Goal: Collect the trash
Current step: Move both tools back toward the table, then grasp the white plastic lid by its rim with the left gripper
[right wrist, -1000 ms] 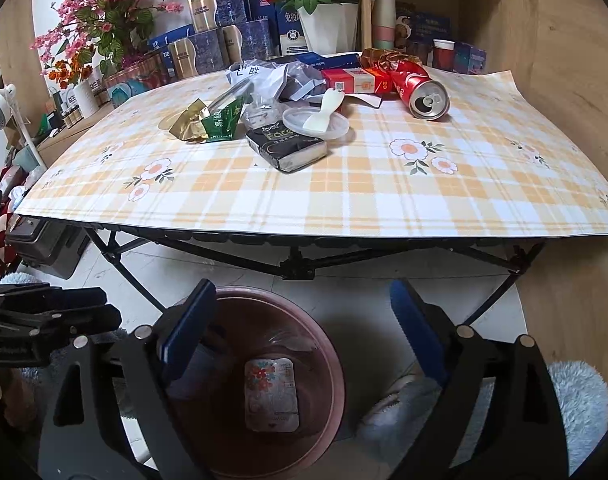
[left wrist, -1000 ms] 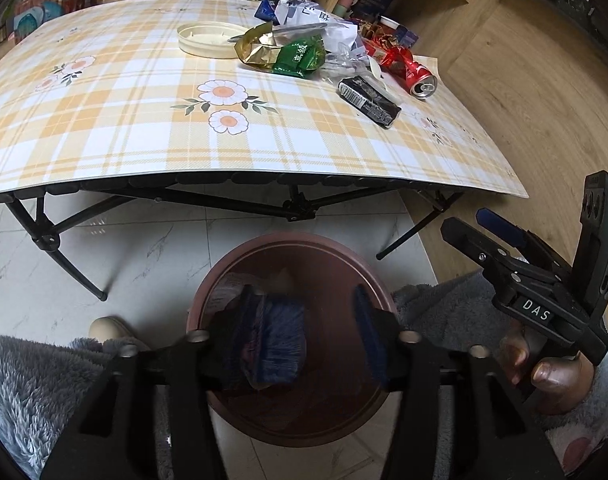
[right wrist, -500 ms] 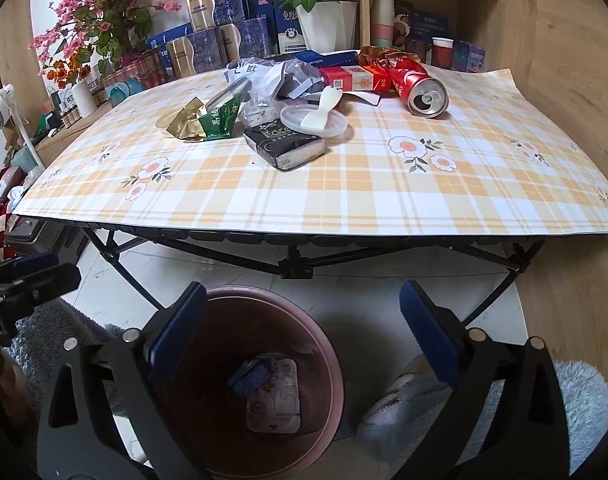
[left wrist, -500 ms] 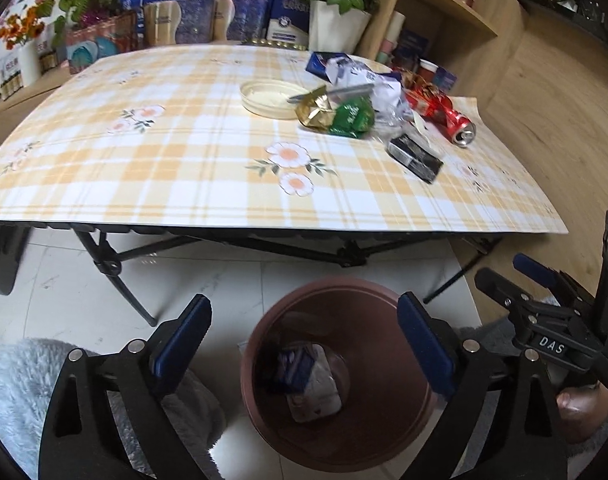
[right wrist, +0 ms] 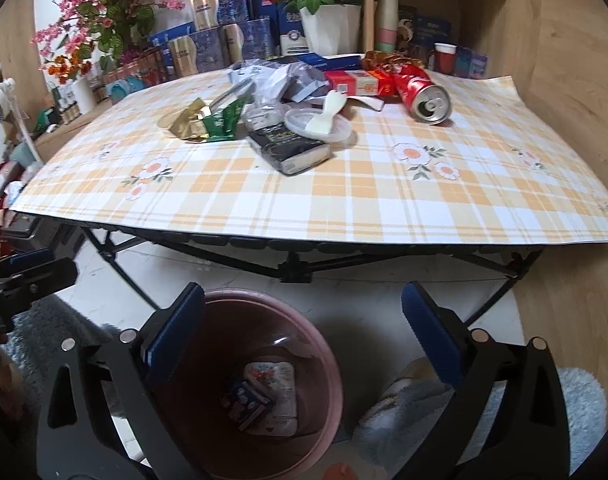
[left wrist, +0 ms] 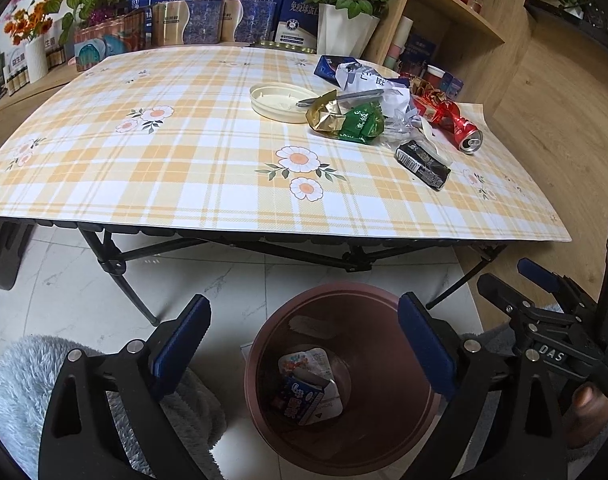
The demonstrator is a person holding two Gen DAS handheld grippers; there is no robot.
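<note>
Both grippers hang wide open and empty over the bin (left wrist: pixel 344 380) at lower centre — the left gripper (left wrist: pixel 304 344), its jaws just having opened, and the right gripper (right wrist: pixel 304 332) — with trash (left wrist: pixel 304 390) lying in its bottom, below the fingers.
</note>
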